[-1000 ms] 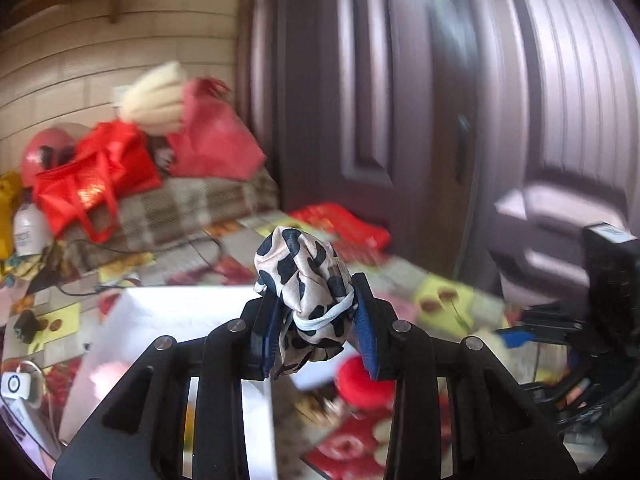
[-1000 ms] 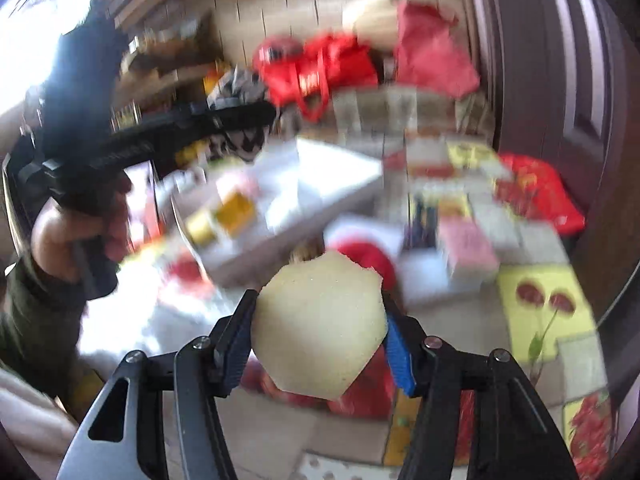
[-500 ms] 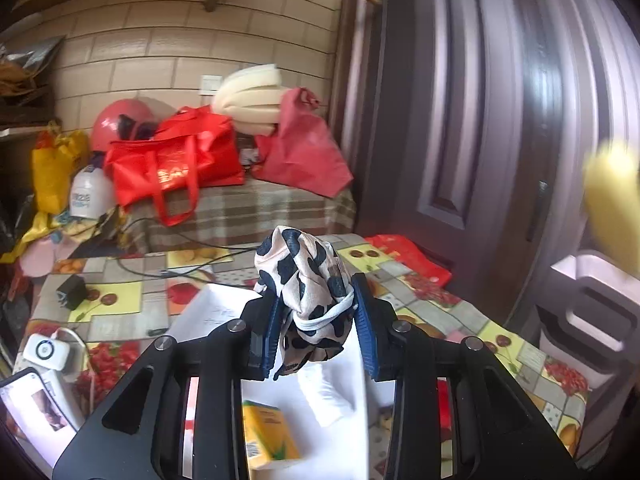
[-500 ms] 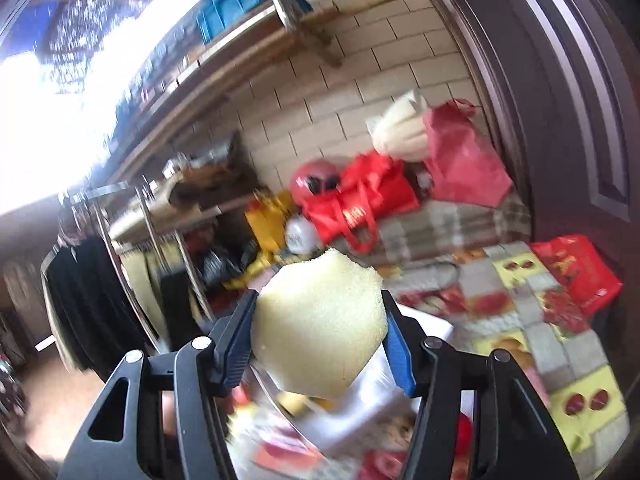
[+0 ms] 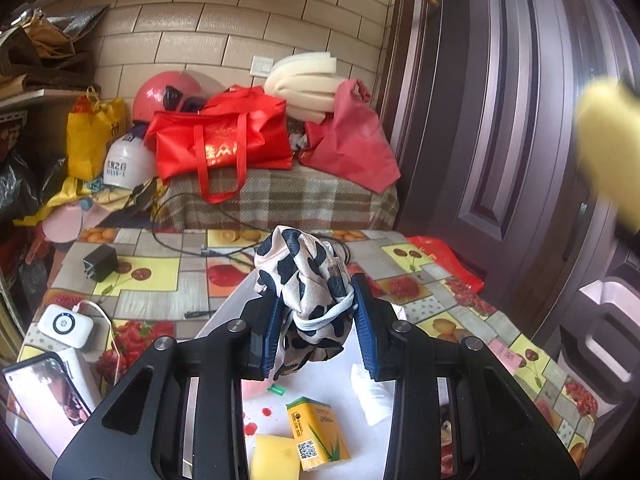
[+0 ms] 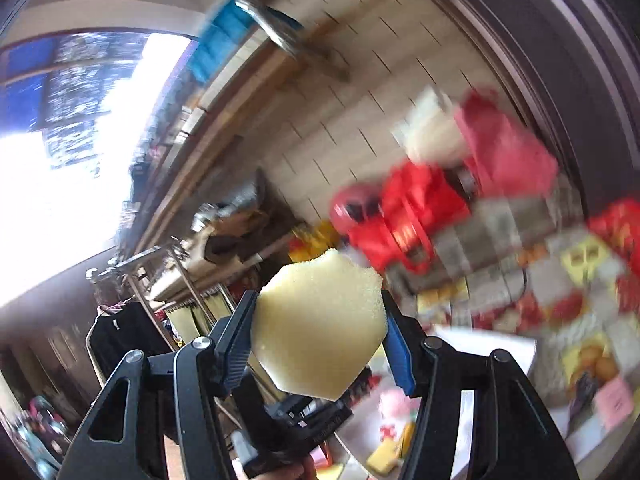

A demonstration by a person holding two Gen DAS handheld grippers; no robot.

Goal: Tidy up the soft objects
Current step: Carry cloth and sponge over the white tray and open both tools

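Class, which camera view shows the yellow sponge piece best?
The right wrist view: the yellow sponge piece sits sharp and central, clamped in the right gripper. The left wrist view catches only a yellow blur at its right edge.

The left claw [image 5: 314, 332] points slightly downward, its two blue-padded fingers [image 5: 266, 330] drawn close and pinching a bunched spotted cloth [image 5: 306, 280] that sticks up above the tips. The right claw [image 6: 320, 344] is held about level and rolled to one side, so its view is tilted; its fingers [image 6: 236, 344] stand partly apart and press on both edges of a pale yellow sponge [image 6: 318, 328]. At the lower edge of the right wrist view, part of a hand [image 6: 296, 472] shows, gripping a black handle.
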